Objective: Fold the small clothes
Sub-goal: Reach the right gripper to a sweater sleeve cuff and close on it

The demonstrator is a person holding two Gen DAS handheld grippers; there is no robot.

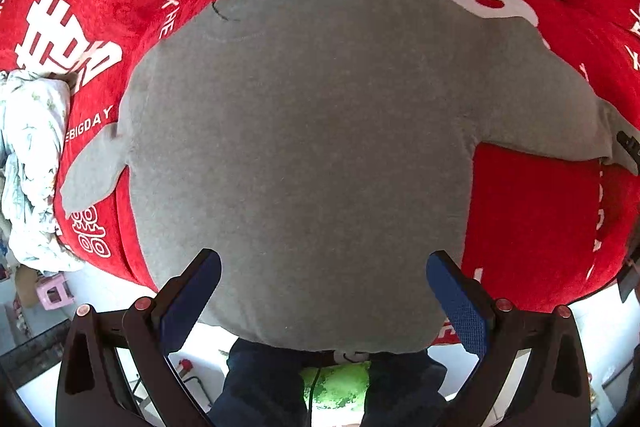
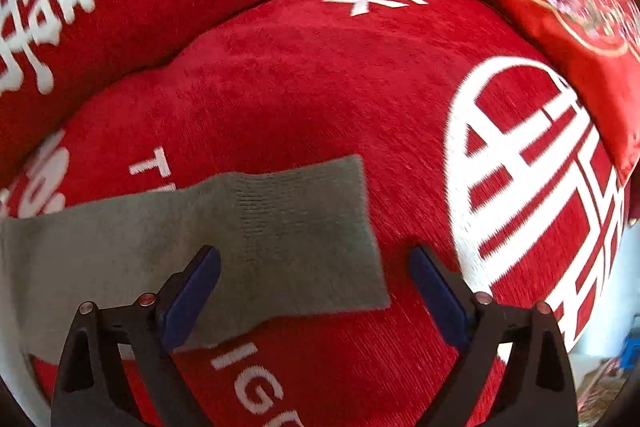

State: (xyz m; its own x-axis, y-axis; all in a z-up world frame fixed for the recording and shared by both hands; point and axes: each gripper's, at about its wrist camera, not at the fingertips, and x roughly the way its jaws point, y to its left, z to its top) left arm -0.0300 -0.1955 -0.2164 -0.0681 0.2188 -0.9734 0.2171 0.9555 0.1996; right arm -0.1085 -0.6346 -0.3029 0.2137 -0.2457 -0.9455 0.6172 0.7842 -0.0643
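Lying flat on the red cover, the grey sweater has both sleeves spread out from its body, nothing folded yet. The left gripper hovers wide over the sweater's hem; the right gripper hovers wide over the sweater's ribbed cuff, holding nothing. Pinching the plush cover along with the cuff would likely drag both, bunching the sleeve.
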